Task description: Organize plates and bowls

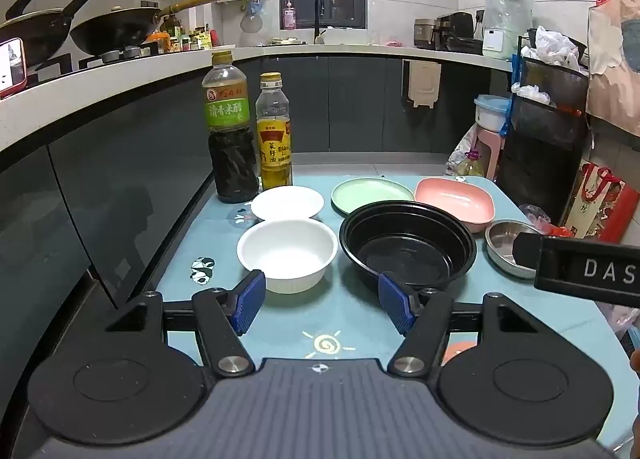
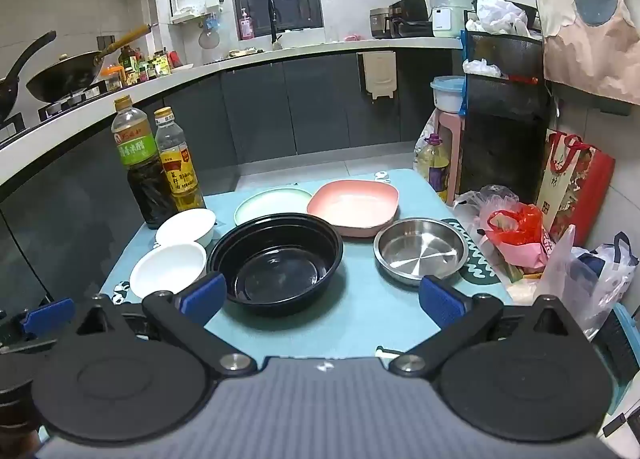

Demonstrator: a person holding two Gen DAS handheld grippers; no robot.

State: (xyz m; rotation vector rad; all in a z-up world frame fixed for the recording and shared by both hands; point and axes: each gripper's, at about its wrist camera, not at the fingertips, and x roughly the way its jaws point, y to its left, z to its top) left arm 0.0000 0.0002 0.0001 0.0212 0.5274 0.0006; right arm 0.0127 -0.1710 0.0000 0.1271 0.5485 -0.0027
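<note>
Both tools are hovering at the near edge of the worktop (image 2: 360,323), the left gripper (image 1: 322,299) and the right gripper (image 2: 322,295) each with jaws standing wide apart and nothing between them. Nothing looks sorted yet, so the step in hand is probably choosing a first piece. The near white bowl (image 1: 287,255) is sitting just left of the black bowl (image 2: 276,263), with the far white bowl (image 1: 287,202) behind it; nesting those two likely comes easiest, pinching one rim. The steel dish (image 2: 420,251) is lying near right, the green plate (image 2: 272,201) and pink dish (image 2: 354,207) far. Two bottles (image 1: 250,135) are crowding the far left corner, worth avoiding. A kitchen counter is curving behind, and bags (image 2: 516,231) are piling at the right.
</note>
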